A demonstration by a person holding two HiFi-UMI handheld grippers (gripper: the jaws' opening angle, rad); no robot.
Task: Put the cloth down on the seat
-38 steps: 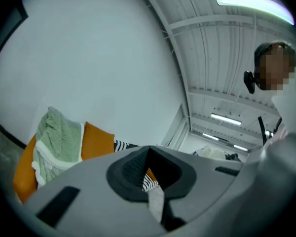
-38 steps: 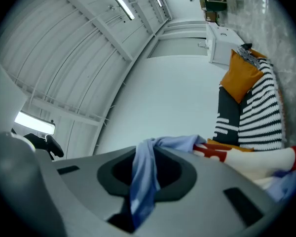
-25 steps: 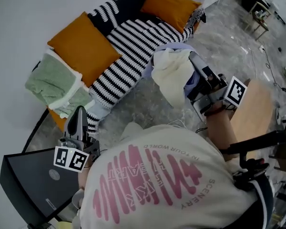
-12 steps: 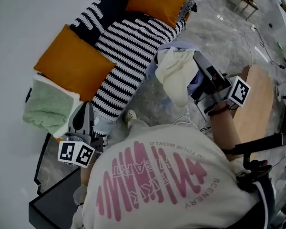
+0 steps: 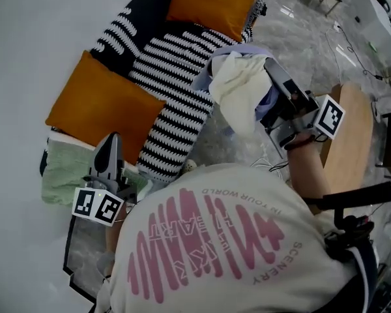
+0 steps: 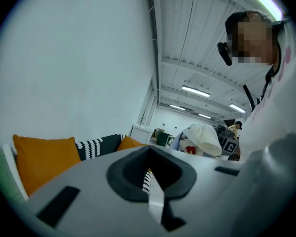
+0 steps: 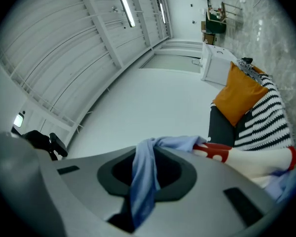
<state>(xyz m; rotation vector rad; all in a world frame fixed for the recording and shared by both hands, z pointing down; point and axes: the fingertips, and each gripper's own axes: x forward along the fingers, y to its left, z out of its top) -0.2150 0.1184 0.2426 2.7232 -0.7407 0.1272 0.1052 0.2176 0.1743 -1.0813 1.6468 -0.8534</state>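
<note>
Right gripper [image 5: 271,77] is raised in front of the person, on the right of the head view, jaws pointing up and left. Its 2 jaws are clamped on a fold of blue cloth [image 7: 143,181], which runs down through the gap between them. The right forearm [image 5: 307,175] is bare and stretched forward, with the marker cube [image 5: 330,118] just above the wrist. Left gripper [image 5: 110,150] is held low at the person's left side, jaws pointing up and away. Its 2 jaws are together with nothing between them. Its hand is hidden behind the shoulder.
</note>
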